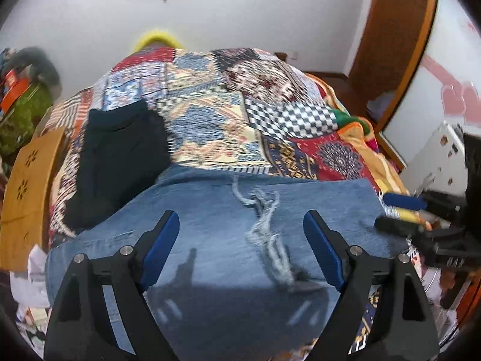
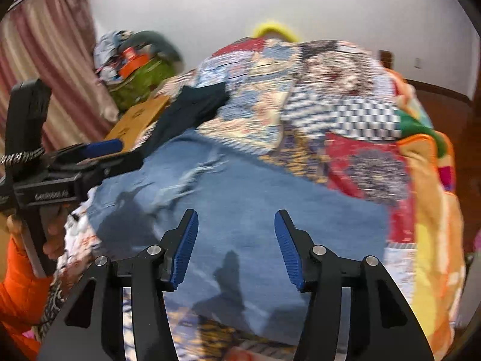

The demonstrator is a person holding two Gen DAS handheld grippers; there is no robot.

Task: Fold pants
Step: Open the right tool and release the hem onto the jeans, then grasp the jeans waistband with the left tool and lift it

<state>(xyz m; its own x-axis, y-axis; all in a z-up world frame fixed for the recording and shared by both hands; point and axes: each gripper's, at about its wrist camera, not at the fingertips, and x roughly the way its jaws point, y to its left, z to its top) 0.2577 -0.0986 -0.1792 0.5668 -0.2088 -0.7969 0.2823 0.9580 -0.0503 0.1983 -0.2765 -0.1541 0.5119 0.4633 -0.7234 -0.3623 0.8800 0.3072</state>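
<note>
While both sets of jaws stand apart with nothing between them, the left gripper (image 1: pixel 240 231) wider than the right gripper (image 2: pixel 237 228), the folded blue jeans (image 1: pixel 210 210) lie just below on the patchwork bedspread (image 1: pixel 210 120), a dark garment (image 1: pixel 120 156) beyond at their left.
</note>
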